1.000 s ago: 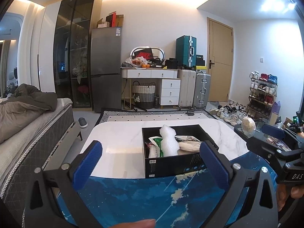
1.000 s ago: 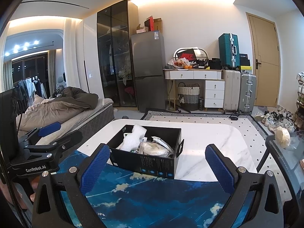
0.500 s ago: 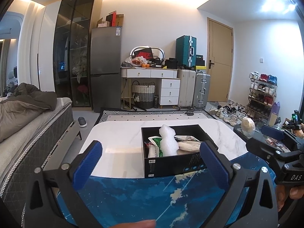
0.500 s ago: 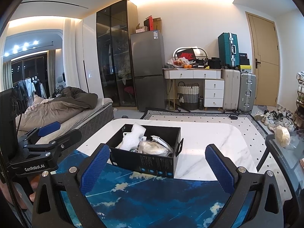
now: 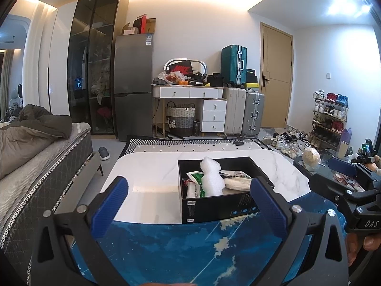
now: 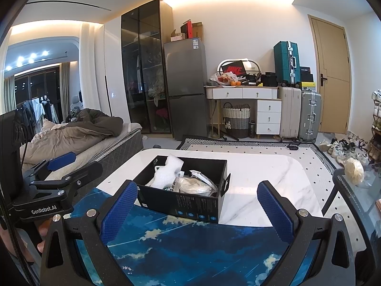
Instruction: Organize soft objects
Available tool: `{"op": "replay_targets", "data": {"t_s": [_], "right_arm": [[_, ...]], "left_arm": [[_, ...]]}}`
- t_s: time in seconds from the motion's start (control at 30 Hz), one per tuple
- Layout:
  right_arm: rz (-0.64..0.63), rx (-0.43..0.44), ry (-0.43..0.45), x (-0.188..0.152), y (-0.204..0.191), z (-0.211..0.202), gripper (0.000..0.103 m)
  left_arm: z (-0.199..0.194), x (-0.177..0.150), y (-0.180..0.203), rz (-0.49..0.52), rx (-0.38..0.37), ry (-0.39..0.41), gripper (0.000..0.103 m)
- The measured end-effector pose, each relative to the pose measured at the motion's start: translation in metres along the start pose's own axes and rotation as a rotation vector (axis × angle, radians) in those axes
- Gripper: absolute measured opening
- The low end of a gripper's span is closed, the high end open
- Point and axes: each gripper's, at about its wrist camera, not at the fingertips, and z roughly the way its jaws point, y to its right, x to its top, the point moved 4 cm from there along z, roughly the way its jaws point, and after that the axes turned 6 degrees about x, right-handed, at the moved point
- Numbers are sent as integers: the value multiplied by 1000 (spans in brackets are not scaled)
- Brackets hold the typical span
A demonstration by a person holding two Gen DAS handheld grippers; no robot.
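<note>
A black cardboard box (image 5: 214, 206) (image 6: 190, 205) stands on the white marble table (image 5: 147, 174) (image 6: 262, 174), at the far edge of a blue mat (image 5: 178, 250) (image 6: 190, 245). Inside it lie a white bubble-wrap piece (image 5: 212, 176) (image 6: 167, 171), a green-and-white packet (image 5: 195, 181) and a clear bag of pale stuff (image 5: 238, 182) (image 6: 193, 183). My left gripper (image 5: 188, 202) hangs open over the mat, short of the box, nothing between its fingers. My right gripper (image 6: 197, 202) is open too, just before the box.
A bed (image 5: 35, 157) runs along the left of the table. A dark glass side table (image 6: 357, 190) with a pale round object (image 6: 354, 170) stands on the right. Beyond lie a patterned rug (image 5: 190, 143), fridge, drawers, suitcases and a shoe rack (image 5: 331, 116).
Almost nothing has moved; both grippers stay open and hover in place, with only a slight drift of the views.
</note>
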Motion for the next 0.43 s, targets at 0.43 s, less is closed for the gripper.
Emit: {"op": "replay_targets", "data": {"t_s": [0.43], "right_arm": [[3, -1, -1, -2, 1, 1, 102]], "left_arm": [[2, -2, 1, 7, 17, -1, 103]]}}
